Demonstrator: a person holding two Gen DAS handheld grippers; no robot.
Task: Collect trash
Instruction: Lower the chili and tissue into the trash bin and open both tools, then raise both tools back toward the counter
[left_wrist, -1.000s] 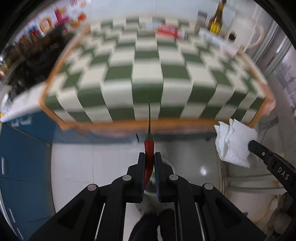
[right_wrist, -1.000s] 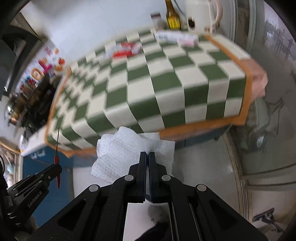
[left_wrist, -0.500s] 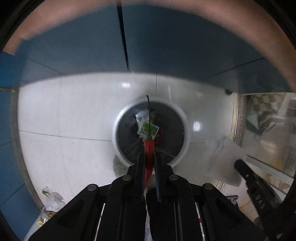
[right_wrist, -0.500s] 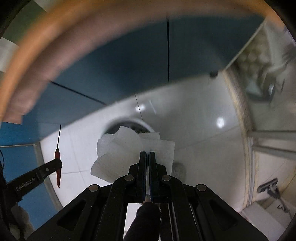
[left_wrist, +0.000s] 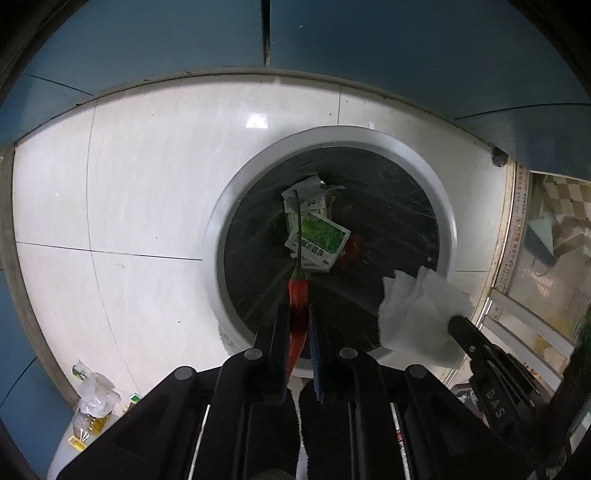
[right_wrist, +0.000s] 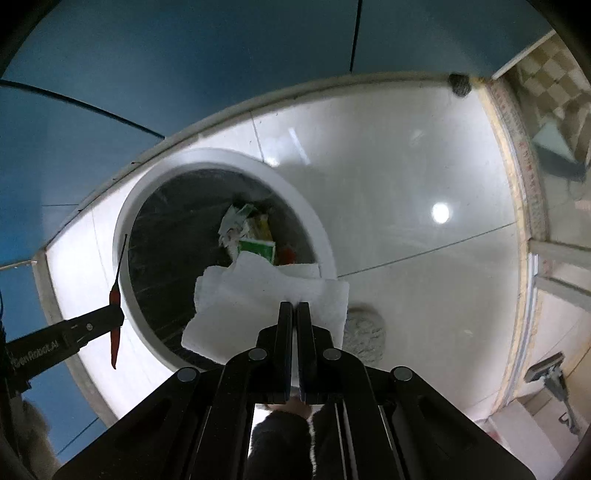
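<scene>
My left gripper (left_wrist: 298, 310) is shut on a red chili pepper (left_wrist: 297, 306) with a long green stem, held over the near rim of a round white trash bin (left_wrist: 236, 192) lined with a black bag. My right gripper (right_wrist: 294, 306) is shut on a crumpled white paper towel (right_wrist: 258, 295), held over the bin's near right rim (right_wrist: 147, 184). The towel also shows in the left wrist view (left_wrist: 421, 314), and the chili in the right wrist view (right_wrist: 115, 306). Green and white wrappers (left_wrist: 317, 236) lie in the bin.
The bin stands on a glossy white tiled floor (left_wrist: 147, 184) against blue cabinet fronts (left_wrist: 184, 37). A plastic bag and small bottle (left_wrist: 92, 402) lie on the floor at left. A mop head (right_wrist: 364, 332) lies right of the bin. A glass door frame (right_wrist: 517, 184) runs along the right.
Both grippers swung down from the checkered table to point at the floor, then moved closer to the bin. The chili and towel stay gripped.
</scene>
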